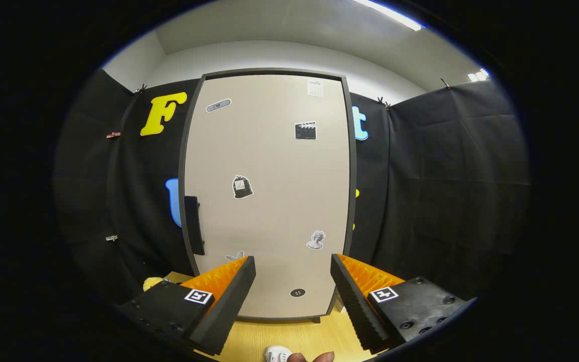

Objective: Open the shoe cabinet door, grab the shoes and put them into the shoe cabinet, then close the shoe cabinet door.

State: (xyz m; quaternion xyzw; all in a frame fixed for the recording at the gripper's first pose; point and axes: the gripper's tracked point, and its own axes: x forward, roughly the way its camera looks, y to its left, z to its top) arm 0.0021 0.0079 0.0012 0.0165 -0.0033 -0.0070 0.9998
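Facing the tall beige shoe cabinet door (269,196) with stickers, which looks closed, the hand-held gripper (293,269) is hanging with fingers wide apart and holding nothing. A small dark handle (193,223) is sitting on the door's left edge, off to the side of the fingers; approaching straight, they could miss it. A white shoe (277,353) is lying below on the light wooden floor (294,334).

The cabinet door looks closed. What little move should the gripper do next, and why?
Probably drift toward the dark handle on the edge of the cabinet door. The door looks shut, the gripper is open and holds nothing, and it points at the middle of the door, with the handle off beside one finger. The white shoe below the fingers should wait until the door opens.
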